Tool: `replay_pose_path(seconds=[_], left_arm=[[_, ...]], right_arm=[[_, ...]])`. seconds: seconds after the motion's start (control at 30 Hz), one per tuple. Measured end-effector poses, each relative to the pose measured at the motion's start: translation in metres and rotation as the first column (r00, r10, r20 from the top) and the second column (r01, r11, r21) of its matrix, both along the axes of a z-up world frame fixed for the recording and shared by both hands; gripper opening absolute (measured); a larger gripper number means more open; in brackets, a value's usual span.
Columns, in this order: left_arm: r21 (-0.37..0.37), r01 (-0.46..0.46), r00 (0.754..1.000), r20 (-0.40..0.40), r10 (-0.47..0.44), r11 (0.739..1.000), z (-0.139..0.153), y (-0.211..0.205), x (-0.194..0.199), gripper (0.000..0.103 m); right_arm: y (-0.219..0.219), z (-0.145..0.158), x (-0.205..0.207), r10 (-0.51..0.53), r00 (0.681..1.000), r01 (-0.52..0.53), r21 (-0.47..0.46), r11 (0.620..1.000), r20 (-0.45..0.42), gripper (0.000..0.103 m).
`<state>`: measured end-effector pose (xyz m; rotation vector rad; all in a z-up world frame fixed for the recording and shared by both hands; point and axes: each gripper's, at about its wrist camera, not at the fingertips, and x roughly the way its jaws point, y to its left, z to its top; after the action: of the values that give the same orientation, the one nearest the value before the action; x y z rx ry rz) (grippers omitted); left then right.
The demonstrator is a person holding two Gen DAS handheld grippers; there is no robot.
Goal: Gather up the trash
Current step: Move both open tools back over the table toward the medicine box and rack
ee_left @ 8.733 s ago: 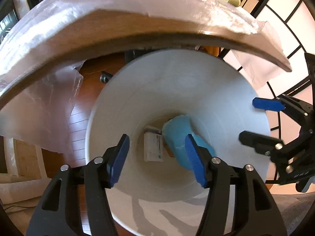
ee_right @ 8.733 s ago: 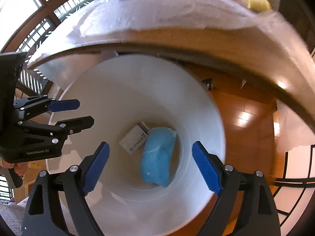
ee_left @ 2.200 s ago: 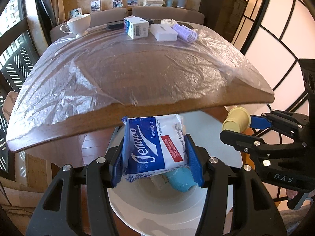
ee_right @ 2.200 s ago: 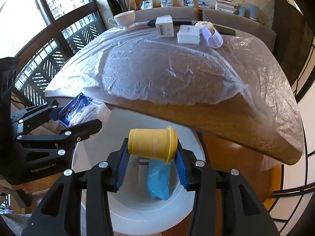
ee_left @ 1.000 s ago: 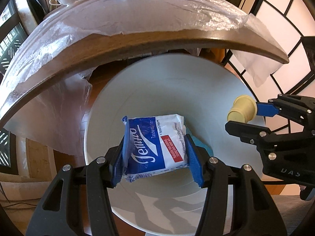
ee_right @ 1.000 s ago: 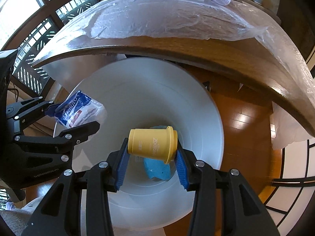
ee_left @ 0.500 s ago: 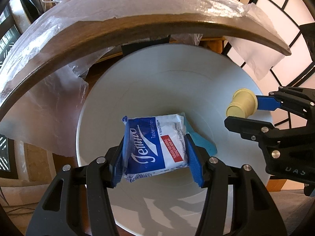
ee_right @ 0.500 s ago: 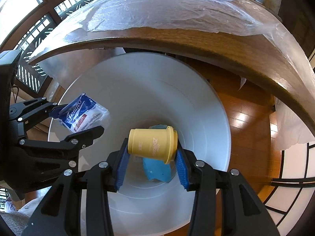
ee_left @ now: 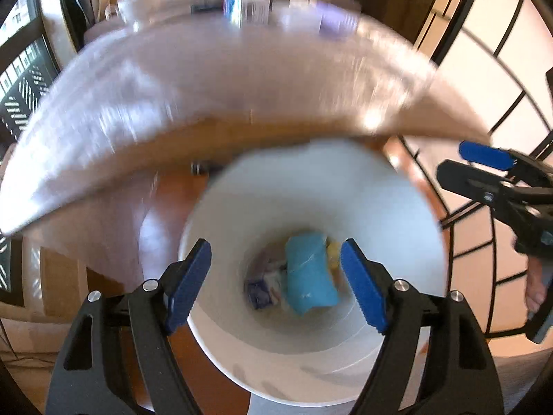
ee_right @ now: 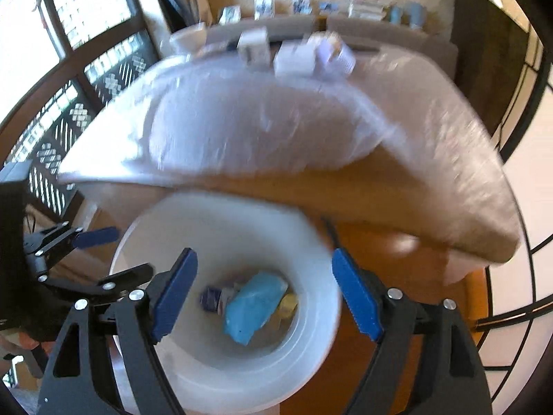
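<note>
A white bin (ee_left: 397,214) stands on the floor by the table edge; it also shows in the right wrist view (ee_right: 311,242). At its bottom lie a light blue packet (ee_left: 309,276), the blue-and-white tissue pack (ee_left: 262,290) and the yellow cup (ee_left: 332,254); the right wrist view shows the packet (ee_right: 254,306), the pack (ee_right: 214,299) and the cup (ee_right: 288,304). My left gripper (ee_left: 276,283) is open and empty above the bin. My right gripper (ee_right: 264,294) is open and empty above it too. Both views are blurred.
The wooden table (ee_left: 207,83) under clear plastic film rises behind the bin, with small boxes (ee_right: 255,48) and a white cup (ee_right: 188,39) at its far side. Wooden floor (ee_right: 397,297) lies around the bin. A lattice screen (ee_left: 484,69) stands to the right.
Both grippers opened: the tissue pack and the yellow cup dropped into the bin. Both grippers then rose and tilted up, so the table top shows again.
</note>
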<state>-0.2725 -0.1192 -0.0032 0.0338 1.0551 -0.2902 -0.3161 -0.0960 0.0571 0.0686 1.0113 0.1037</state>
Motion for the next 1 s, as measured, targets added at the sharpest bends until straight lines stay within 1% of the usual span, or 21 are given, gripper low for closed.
replay_pose_path(seconds=[0.03,0.07,0.1,0.2,0.27,0.33,0.4,0.53,0.63,0.73,0.77,0.83,1.0], left_arm=[[-0.011,-0.002,1.000,0.025,0.002,1.000,0.009,0.001,0.001,0.086],[-0.027,-0.008,0.998,0.068,0.010,1.000,0.023,0.003,0.004,0.091],[-0.040,-0.014,0.993,0.113,0.018,0.999,0.038,0.006,0.009,0.092],[-0.058,-0.016,0.983,0.183,0.027,0.998,0.064,0.006,0.026,0.092],[-0.046,-0.034,0.975,0.220,0.044,0.998,0.078,0.005,0.044,0.092],[-0.050,-0.041,0.969,0.241,0.051,0.998,0.085,0.007,0.064,0.092],[-0.044,-0.057,0.967,0.245,0.066,0.997,0.092,0.001,0.082,0.092],[-0.042,-0.071,0.963,0.259,0.079,0.997,0.097,-0.003,0.122,0.092],[-0.045,-0.073,0.965,0.247,0.082,0.996,0.094,-0.007,0.150,0.092],[-0.030,-0.076,0.967,0.240,0.081,0.997,0.086,-0.015,0.176,0.092],[-0.022,-0.077,0.968,0.237,0.080,0.997,0.083,-0.016,0.183,0.092],[-0.007,-0.076,0.972,0.221,0.076,0.997,0.076,-0.020,0.199,0.092],[-0.008,-0.074,0.977,0.199,0.074,0.997,0.064,-0.030,0.233,0.092]], right_arm=[[-0.003,0.008,0.005,-0.009,1.000,0.009,-0.004,1.000,0.021,0.080],[-0.006,0.014,0.009,-0.017,0.999,0.018,-0.009,1.000,0.041,0.080],[-0.011,0.022,0.016,-0.028,0.997,0.029,-0.017,0.999,0.068,0.080],[-0.021,0.037,0.037,-0.048,0.991,0.054,-0.042,0.998,0.125,0.080],[-0.027,0.042,0.053,-0.059,0.986,0.070,-0.068,0.995,0.154,0.080],[-0.031,0.045,0.068,-0.066,0.983,0.082,-0.086,0.993,0.173,0.080],[-0.037,0.046,0.083,-0.078,0.980,0.096,-0.092,0.991,0.181,0.080],[-0.041,0.042,0.109,-0.083,0.980,0.103,-0.102,0.989,0.182,0.080],[-0.040,0.035,0.130,-0.075,0.982,0.096,-0.114,0.989,0.174,0.080],[-0.043,0.024,0.148,-0.072,0.985,0.092,-0.122,0.988,0.155,0.077],[-0.044,0.021,0.154,-0.074,0.986,0.092,-0.121,0.988,0.148,0.074],[-0.046,0.014,0.167,-0.078,0.988,0.094,-0.117,0.989,0.135,0.071],[-0.053,0.003,0.197,-0.092,0.990,0.103,-0.097,0.990,0.108,0.065]])
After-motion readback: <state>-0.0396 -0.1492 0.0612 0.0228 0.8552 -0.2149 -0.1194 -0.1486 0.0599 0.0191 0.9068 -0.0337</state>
